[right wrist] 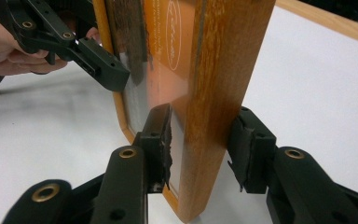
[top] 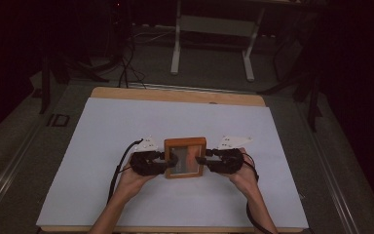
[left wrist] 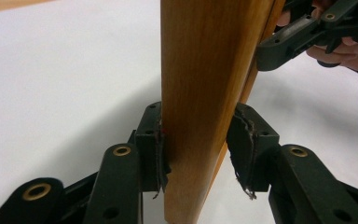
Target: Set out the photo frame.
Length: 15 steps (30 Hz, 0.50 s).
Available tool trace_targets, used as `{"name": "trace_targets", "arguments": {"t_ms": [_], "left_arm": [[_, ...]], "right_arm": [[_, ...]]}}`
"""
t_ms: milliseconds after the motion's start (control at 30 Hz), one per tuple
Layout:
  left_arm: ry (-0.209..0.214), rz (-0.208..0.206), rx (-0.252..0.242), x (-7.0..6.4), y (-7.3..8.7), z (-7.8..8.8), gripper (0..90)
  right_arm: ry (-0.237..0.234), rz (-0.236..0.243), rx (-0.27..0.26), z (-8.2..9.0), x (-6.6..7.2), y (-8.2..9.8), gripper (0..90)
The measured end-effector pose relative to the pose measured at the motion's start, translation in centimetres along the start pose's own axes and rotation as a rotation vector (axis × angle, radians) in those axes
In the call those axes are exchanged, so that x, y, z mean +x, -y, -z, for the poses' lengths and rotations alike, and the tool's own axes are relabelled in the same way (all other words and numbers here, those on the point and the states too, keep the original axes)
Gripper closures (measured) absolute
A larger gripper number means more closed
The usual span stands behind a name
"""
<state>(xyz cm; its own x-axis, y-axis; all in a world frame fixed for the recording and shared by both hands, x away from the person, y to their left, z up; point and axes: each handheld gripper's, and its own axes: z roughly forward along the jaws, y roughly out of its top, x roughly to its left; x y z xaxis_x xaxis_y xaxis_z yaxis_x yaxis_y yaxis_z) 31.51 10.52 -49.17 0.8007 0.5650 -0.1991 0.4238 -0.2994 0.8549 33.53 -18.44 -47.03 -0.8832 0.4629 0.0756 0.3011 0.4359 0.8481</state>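
A wooden picture frame (top: 185, 157) with a glass front stands upright on the white mat, held between both grippers. My left gripper (top: 168, 160) is shut on the frame's left side, and its pads press both faces of the wood (left wrist: 200, 70) in the left gripper view (left wrist: 196, 140). My right gripper (top: 200, 159) is shut on the frame's right side. Seen from the right gripper view (right wrist: 200, 144), one pad lies on the glass and the other on the back of the frame (right wrist: 219, 70). An orange picture shows behind the glass.
The white mat (top: 126, 126) covers a wooden table whose bare edge (top: 175, 95) shows at the far side. Beyond it, a white stand (top: 214, 44) and cables (top: 126, 68) sit on the dark floor. There is open mat all around the frame.
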Motion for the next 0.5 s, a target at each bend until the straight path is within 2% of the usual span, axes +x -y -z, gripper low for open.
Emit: {"name": "trace_targets", "arguments": {"t_ms": [133,167,367,500], "left_arm": [[0.001,0.004,0.009,0.08,0.01,-0.03,58.5],[0.009,0.015,0.007,0.18,-0.05,-0.03,58.0],[0.037,0.054,-0.003,0.58,-0.11,0.12,57.1],[0.039,0.072,-0.005,0.85,0.08,0.27,56.5]], "right_arm": [[0.001,-0.010,0.007,-0.19,0.04,0.15,61.5],[-0.003,-0.032,0.003,-0.23,0.09,0.49,62.0],[-0.030,-0.088,-0.010,-0.07,-0.03,0.84,63.4],[-0.034,-0.097,-0.008,-0.29,0.05,0.79,63.6]]}}
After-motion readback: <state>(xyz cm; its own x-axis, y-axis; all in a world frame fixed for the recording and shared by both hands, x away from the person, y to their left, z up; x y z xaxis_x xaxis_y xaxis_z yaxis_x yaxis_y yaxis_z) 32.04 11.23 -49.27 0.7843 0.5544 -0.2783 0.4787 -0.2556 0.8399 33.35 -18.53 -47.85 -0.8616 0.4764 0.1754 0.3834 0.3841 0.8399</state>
